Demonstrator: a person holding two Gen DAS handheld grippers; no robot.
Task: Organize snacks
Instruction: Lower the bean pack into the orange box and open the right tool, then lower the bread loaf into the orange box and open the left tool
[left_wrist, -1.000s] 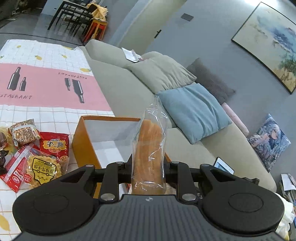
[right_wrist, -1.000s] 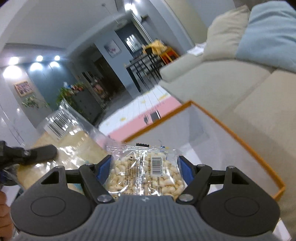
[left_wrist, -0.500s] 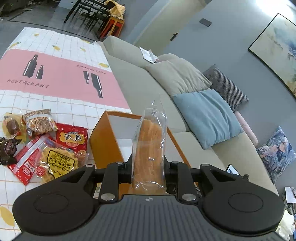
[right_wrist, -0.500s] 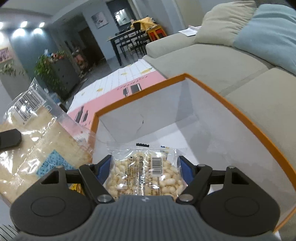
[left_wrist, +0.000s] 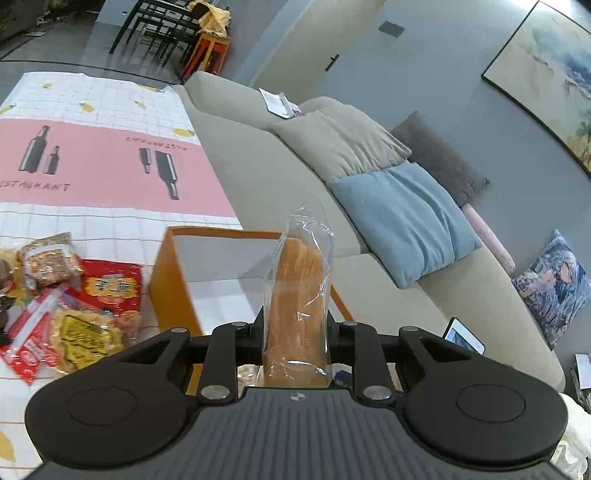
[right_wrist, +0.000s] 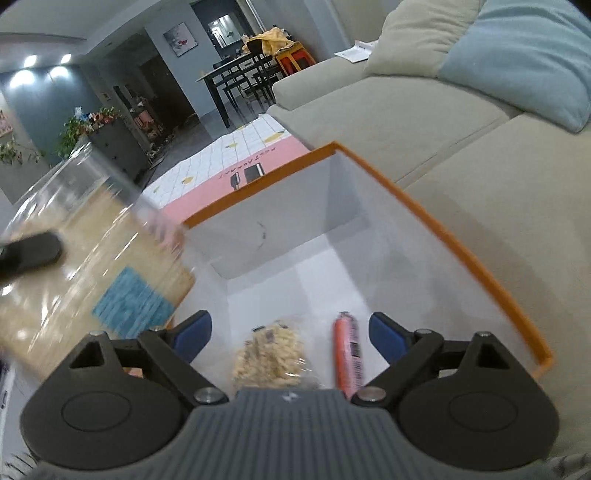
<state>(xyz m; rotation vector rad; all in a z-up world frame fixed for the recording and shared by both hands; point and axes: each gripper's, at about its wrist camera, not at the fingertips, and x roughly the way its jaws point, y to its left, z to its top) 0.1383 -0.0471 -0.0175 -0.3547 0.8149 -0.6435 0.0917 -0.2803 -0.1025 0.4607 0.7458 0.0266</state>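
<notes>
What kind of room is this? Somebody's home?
Most likely a home living room: a long beige sofa with a blue cushion, a framed painting on the wall, and a dining table with chairs further back.

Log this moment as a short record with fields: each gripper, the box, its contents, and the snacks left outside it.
left gripper: shut on bagged bread, upright above the box
right gripper: jaws opening, nothing between them, over the box
box: orange rim, white inside, open top
in box: puffed-grain packet; pink sausage stick
outside box: red snack bag and other packets on the tablecloth
</notes>
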